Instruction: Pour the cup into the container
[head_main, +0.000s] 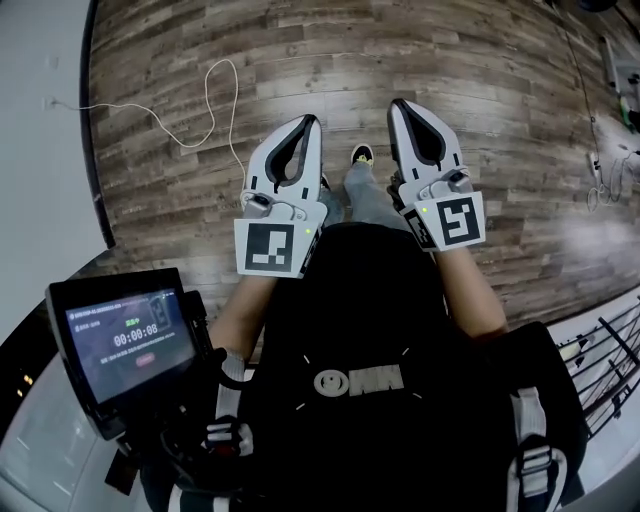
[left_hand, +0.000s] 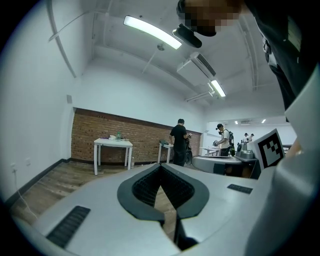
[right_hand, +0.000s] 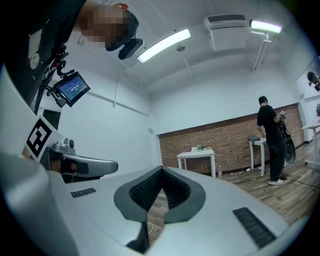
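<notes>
Currently left gripper (head_main: 309, 122) and right gripper (head_main: 399, 106) both have jaws pressed together, gripping nothing, side by side above wooden floor (head_main: 470, 60); monitor (head_main: 130, 340) reads 00:00:08.

Head view: high, facing steeply down past the white left gripper (head_main: 312, 122) and white right gripper (head_main: 398, 104) onto the brown wood-plank floor (head_main: 480, 90). Gripper views: close behind own jaws, roughly level, both facing the distant white four-legged table (left_hand: 113, 144) against the red brick wall (right_hand: 225, 140).

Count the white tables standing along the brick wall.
2: the left table stands alone, left of the person in black; the right table is beside that person. Others may be hidden.
</notes>
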